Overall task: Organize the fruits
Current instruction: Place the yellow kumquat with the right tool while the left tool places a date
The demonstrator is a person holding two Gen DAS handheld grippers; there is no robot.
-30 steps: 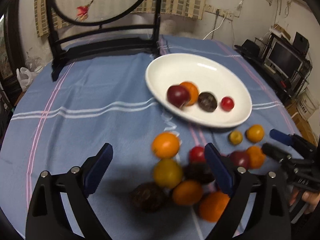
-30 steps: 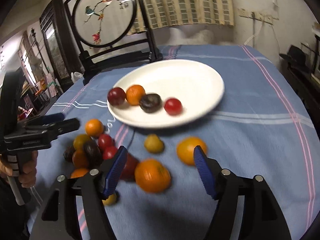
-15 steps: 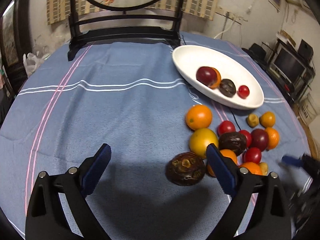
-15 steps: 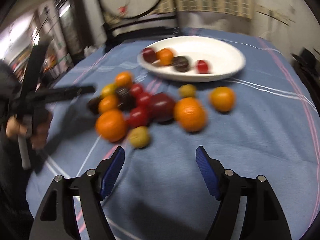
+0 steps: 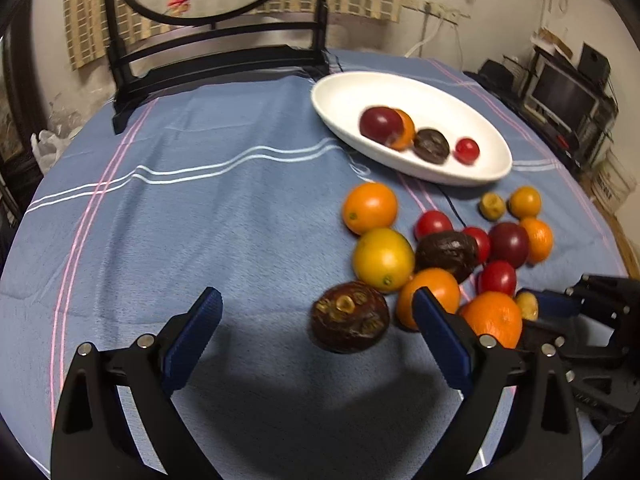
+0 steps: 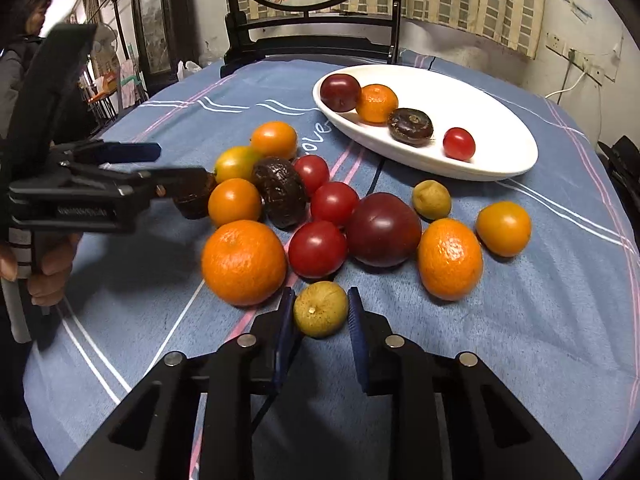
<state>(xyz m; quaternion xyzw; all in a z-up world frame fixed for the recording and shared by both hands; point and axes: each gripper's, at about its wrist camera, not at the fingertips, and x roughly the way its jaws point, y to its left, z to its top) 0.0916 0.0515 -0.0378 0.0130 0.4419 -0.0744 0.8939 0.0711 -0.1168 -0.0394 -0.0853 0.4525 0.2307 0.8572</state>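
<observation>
Blue pads of the right gripper [image 6: 320,312] sit against both sides of a small yellow-green fruit [image 6: 320,309], which rests on the blue tablecloth [image 6: 520,320] at the near edge of the fruit pile. Its jaws have just closed in, narrow now, with that fruit pinched between them. From the fruit, a large orange [image 6: 244,262] lies at about ten o'clock, almost touching the left pad; a red tomato [image 6: 317,249] sits at twelve o'clock just beyond, a dark plum [image 6: 383,229] at one o'clock, and a second orange [image 6: 450,258] at two o'clock, a little apart.

Further off at one o'clock stands the white oval dish [image 6: 500,160], holding a plum, an orange, a wrinkled dark fruit and a small tomato in a row.

In the left wrist view, the left gripper [image 5: 316,322] is spread wide above the cloth, gripping nothing. A wrinkled brown fruit [image 5: 349,318] lies between its fingers, nearer the right-hand one and clear of both pads. The rest of the pile spreads from one to two o'clock of it.

Printed on the cloth near the dish rim, pale letters [image 6: 318,135] read "ove"; anything before them is covered by fruit.
</observation>
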